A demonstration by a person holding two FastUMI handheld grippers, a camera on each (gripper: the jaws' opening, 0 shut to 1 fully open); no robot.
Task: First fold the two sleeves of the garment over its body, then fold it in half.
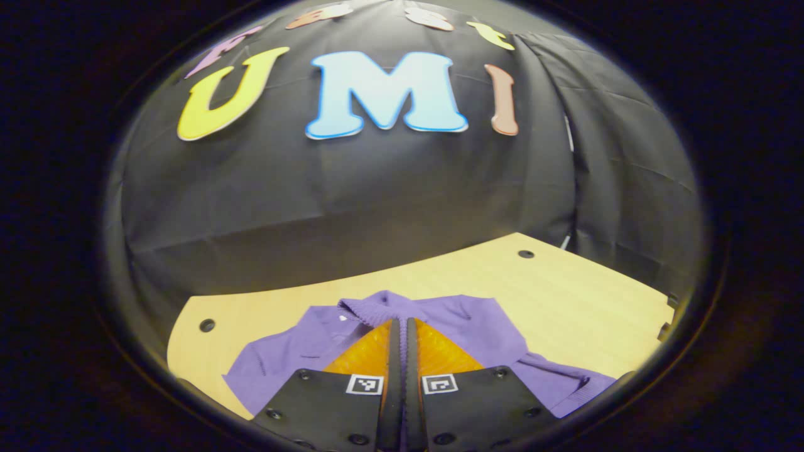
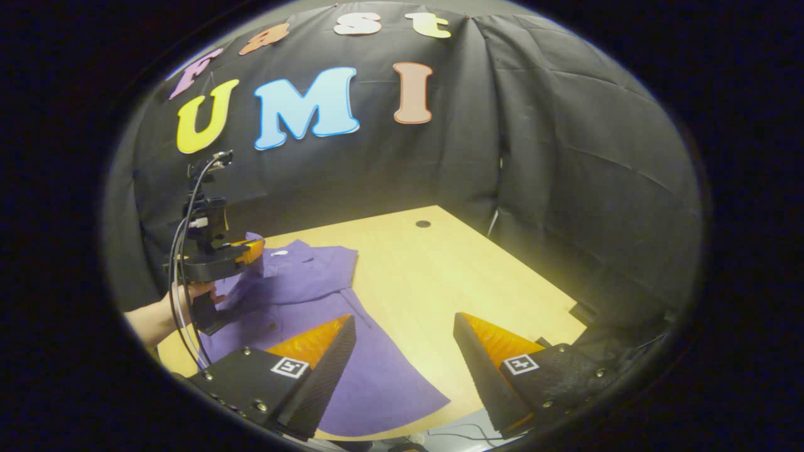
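Garment [image 1: 301, 358] partly hidden, left gripper [image 1: 402, 323] pinching fabric

A light wood-grain table [image 1: 565, 295] occupies the lower part of both gripper views, its top unmarked apart from small dark round holes. One hole [image 1: 526, 254] sits near the table's far edge, another [image 1: 206, 325] near its rounded left corner. Black cloth [image 1: 352, 194] hangs directly behind the table's far edge, creased and pleated, with a seam at the corner beyond the table [image 2: 502, 157]. Thin cables [image 2: 452, 435] lie below the table's near edge.
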